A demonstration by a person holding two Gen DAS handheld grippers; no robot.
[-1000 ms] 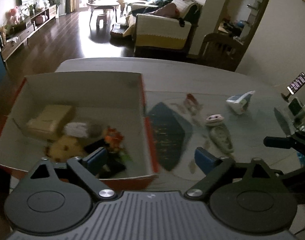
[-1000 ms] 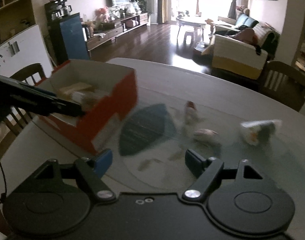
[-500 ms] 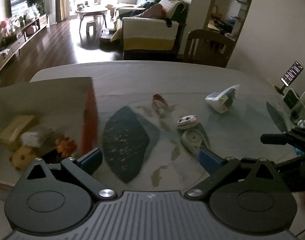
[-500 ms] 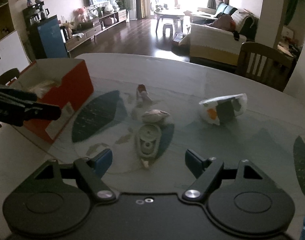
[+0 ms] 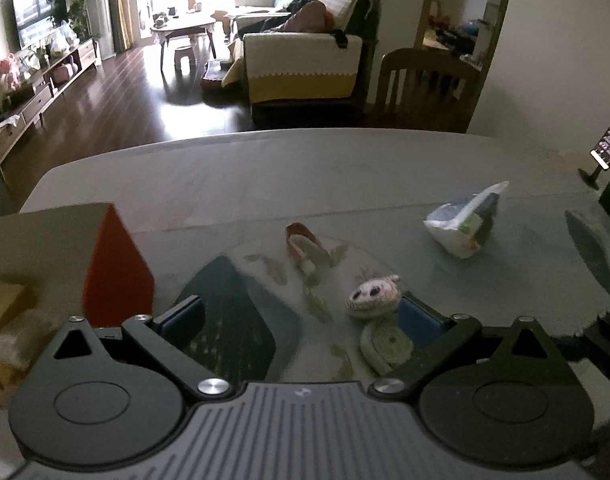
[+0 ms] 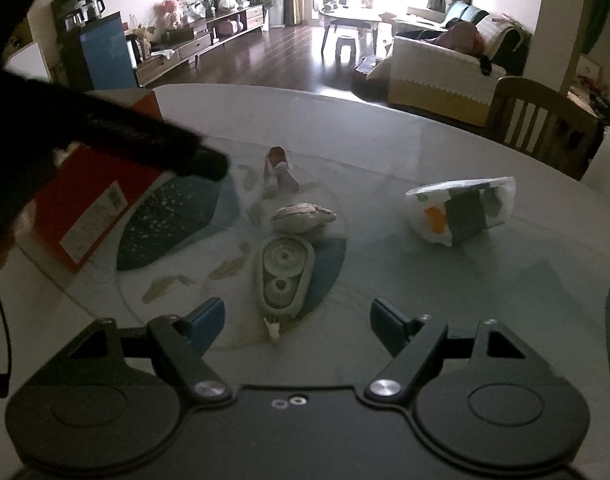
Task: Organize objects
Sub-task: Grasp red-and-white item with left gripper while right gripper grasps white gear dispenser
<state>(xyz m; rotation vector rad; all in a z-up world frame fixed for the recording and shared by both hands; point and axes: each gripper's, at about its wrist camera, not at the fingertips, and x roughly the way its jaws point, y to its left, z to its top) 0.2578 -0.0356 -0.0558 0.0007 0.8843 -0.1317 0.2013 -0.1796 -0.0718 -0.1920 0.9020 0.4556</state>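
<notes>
Both grippers hang open over a glass-topped table with nothing between their fingers. My left gripper [image 5: 301, 320] sits just right of the red cardboard box [image 5: 117, 276], which holds several small items at the view's left edge. A correction tape dispenser [image 6: 283, 276] lies directly ahead of my right gripper [image 6: 295, 320], seen also as the correction tape [image 5: 385, 346] by the left gripper's right finger. Beyond it lie a small round pouch [image 6: 303, 218], a little reddish shoe-like item [image 6: 277, 168] and a crumpled white packet [image 6: 461, 210]. The same pouch [image 5: 371, 294], shoe-like item [image 5: 303, 246] and packet [image 5: 463, 224] show in the left wrist view.
The left gripper's dark body [image 6: 105, 136] crosses the upper left of the right wrist view, above the red box [image 6: 89, 208]. A phone on a stand [image 5: 607, 146] is at the table's far right. A wooden chair [image 6: 541, 120] stands behind the table.
Both views have swung right, away from the box and toward the loose items. The correction tape and pouch now sit closer to both grippers. Both grippers stayed open.
</notes>
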